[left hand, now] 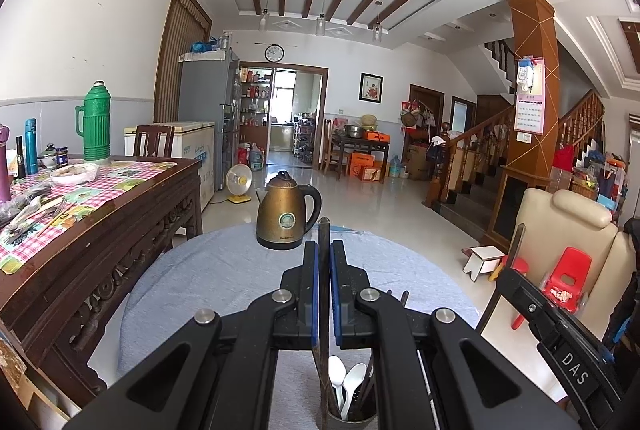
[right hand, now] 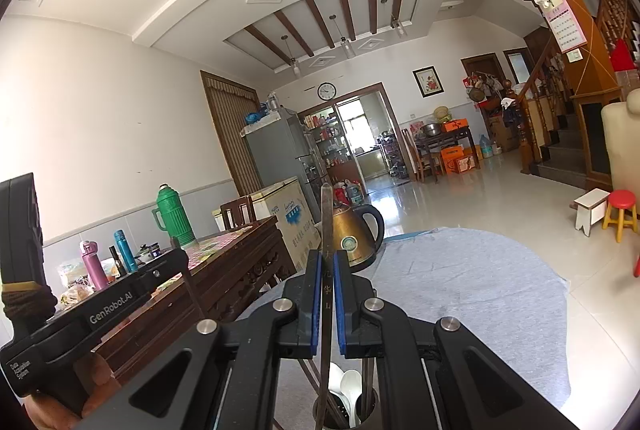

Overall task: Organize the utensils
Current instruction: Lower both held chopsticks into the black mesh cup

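Note:
My left gripper (left hand: 324, 250) is shut on a dark brown chopstick (left hand: 324, 230) held upright; its lower end reaches into a grey utensil cup (left hand: 352, 420) with white plastic spoons (left hand: 354, 386) and more chopsticks. My right gripper (right hand: 327, 260) is shut on another dark chopstick (right hand: 327, 213) with printed characters, upright over the same cup (right hand: 368, 410). Each gripper shows in the other's view, right gripper (left hand: 516, 276) and left gripper (right hand: 176, 258), each with a stick up. The cup stands on a round table with a blue-grey cloth (left hand: 224, 270).
A bronze electric kettle (left hand: 286, 213) stands at the far side of the round table. A carved dark wood table (left hand: 120, 213) on the left holds loose forks and chopsticks (left hand: 36, 213), a white bowl, a green thermos (left hand: 96, 125) and bottles. A cream armchair (left hand: 560, 230) stands right.

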The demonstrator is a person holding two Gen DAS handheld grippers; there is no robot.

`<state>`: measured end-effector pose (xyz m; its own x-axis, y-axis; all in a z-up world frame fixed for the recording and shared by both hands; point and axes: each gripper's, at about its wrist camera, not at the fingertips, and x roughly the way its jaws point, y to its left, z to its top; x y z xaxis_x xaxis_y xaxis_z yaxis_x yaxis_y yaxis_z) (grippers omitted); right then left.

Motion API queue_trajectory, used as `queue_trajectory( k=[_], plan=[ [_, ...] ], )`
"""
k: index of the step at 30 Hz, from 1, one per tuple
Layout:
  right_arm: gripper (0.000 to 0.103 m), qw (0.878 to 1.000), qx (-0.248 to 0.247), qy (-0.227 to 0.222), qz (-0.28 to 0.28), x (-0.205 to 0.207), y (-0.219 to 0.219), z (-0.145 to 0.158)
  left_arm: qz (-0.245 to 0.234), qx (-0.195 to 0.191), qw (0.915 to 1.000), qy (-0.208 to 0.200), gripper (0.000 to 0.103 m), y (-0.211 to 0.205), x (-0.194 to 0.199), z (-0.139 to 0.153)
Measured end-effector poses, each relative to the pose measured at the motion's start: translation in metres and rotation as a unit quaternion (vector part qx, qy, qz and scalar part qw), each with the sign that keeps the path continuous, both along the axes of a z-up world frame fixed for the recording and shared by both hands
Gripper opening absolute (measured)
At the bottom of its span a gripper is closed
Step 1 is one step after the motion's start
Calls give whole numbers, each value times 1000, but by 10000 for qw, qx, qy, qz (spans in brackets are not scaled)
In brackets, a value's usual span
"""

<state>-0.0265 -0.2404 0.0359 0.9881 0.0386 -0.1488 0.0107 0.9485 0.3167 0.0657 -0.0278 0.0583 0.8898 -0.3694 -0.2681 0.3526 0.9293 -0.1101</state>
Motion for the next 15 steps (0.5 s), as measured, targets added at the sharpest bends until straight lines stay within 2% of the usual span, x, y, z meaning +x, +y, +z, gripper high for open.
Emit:
queue_trajectory(
  k=[5,15],
  plan=[
    [7,9999,-20,-78,-61,0,-2,0,-28,-46,10000,11,6,-1,0,1],
    [7,9993,45,-332,-192,2,-7,1,-56,-433,9985,-327,6,-1,-3,18]
  ],
)
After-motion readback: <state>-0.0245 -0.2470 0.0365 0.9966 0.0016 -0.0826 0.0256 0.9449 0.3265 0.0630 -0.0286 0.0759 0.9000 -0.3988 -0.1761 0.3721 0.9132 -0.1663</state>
